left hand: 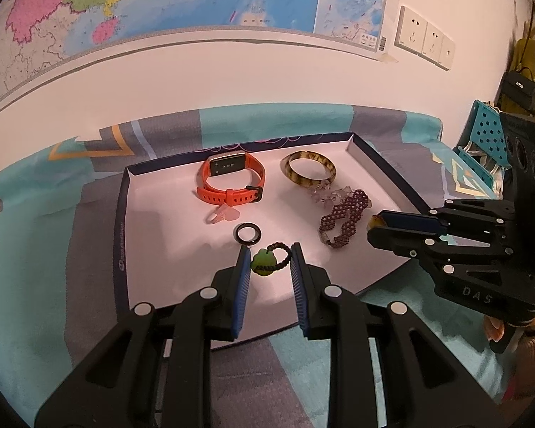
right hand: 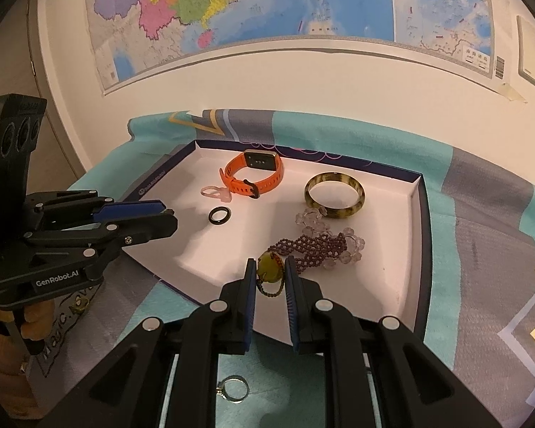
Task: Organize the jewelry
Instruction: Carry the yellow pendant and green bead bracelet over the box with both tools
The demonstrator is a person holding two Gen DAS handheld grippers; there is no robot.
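Note:
A white-lined tray [left hand: 123, 214] with a dark blue rim lies on the patterned cloth. My left gripper [left hand: 270, 249] is shut on a green pendant [left hand: 262, 262] with a black beaded cord, low over the tray's near part. From the right wrist view the left gripper [right hand: 171, 217] shows side-on and its fingers hide the pendant. My right gripper [right hand: 269, 262] is shut on a yellow pendant [right hand: 269, 271] with a brown cord, just short of the purple beaded bracelet [right hand: 314, 248]. The right gripper [left hand: 372, 226] also reaches in over the tray's right edge.
In the tray lie an orange watch [left hand: 232, 182], a tortoiseshell bangle [left hand: 308, 169], clear bead jewelry [right hand: 312, 219], a pink ring [left hand: 223, 215] and a black ring [left hand: 248, 233]. A silver ring [right hand: 233, 388] sits on the cloth under my right gripper. A wall with a map stands behind.

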